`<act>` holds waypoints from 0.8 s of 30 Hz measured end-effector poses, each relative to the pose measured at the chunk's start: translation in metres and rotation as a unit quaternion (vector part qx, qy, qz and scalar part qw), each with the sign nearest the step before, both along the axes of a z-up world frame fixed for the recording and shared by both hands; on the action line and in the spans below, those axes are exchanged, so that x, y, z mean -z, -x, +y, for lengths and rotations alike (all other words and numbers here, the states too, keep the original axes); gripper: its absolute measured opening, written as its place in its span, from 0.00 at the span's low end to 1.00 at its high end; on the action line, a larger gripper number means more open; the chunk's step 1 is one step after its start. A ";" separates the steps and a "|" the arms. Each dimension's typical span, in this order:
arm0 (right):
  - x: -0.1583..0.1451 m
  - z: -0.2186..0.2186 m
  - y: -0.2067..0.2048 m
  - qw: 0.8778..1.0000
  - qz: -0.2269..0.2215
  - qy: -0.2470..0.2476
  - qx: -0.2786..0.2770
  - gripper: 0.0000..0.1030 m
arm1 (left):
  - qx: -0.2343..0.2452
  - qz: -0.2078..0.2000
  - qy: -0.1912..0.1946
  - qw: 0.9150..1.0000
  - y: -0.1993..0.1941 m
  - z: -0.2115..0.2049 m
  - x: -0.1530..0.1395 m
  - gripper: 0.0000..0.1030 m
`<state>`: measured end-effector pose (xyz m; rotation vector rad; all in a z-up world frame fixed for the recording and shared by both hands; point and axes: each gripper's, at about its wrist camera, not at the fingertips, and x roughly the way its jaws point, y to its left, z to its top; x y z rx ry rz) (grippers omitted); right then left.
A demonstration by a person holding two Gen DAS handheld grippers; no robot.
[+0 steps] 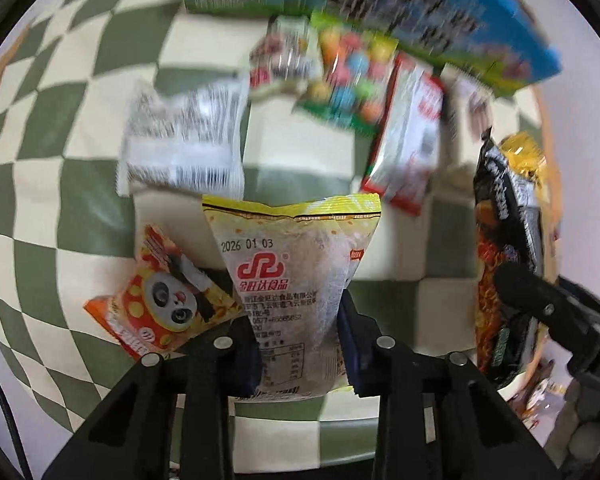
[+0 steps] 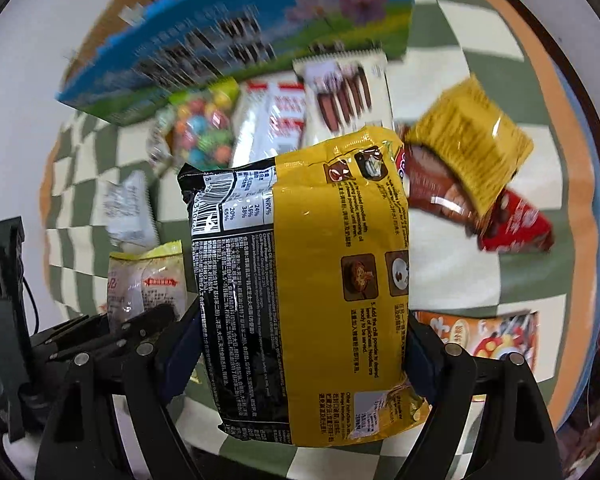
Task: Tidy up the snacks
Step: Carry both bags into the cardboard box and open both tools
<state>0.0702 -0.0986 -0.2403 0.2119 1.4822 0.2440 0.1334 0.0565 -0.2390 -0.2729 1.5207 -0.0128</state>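
Observation:
My left gripper (image 1: 298, 332) is shut on a pale snack packet (image 1: 292, 256) with a yellow top edge and a red logo, held off the checked cloth (image 1: 76, 184). My right gripper (image 2: 300, 344) is shut on a large yellow and black noodle packet (image 2: 300, 260), its fingers pressing both side edges. The noodle packet (image 1: 504, 240) also hangs at the right of the left wrist view. At the lower left of the right wrist view the pale packet (image 2: 148, 280) shows too.
On the cloth lie a panda packet (image 1: 164, 296), a white packet (image 1: 184, 140), a bag of coloured candy balls (image 1: 348, 68) and a red and white pack (image 1: 412, 136). A blue and green box (image 2: 240, 28) stands behind. A yellow bag (image 2: 468, 140) and a red pack (image 2: 516, 224) lie right.

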 end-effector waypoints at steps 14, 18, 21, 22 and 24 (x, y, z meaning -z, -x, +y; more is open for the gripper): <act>-0.167 -0.013 -0.104 0.989 -0.131 -0.069 0.005 0.85 | -0.018 -0.162 0.039 0.986 -0.163 0.003 -0.160 0.28; -0.164 0.004 -0.171 0.989 -0.142 -0.048 0.004 0.85 | -0.034 -0.134 0.039 0.990 -0.246 0.008 -0.133 0.28; -0.144 0.015 -0.214 0.991 -0.131 -0.035 0.008 0.85 | -0.037 -0.103 0.035 0.993 -0.283 0.014 -0.102 0.28; -0.137 0.020 -0.228 0.992 -0.125 -0.032 0.011 0.85 | -0.036 -0.091 0.033 0.995 -0.289 0.014 -0.091 0.28; -0.118 0.022 -0.253 0.993 -0.110 -0.028 0.015 0.85 | -0.036 -0.063 0.031 0.997 -0.309 0.016 -0.066 0.28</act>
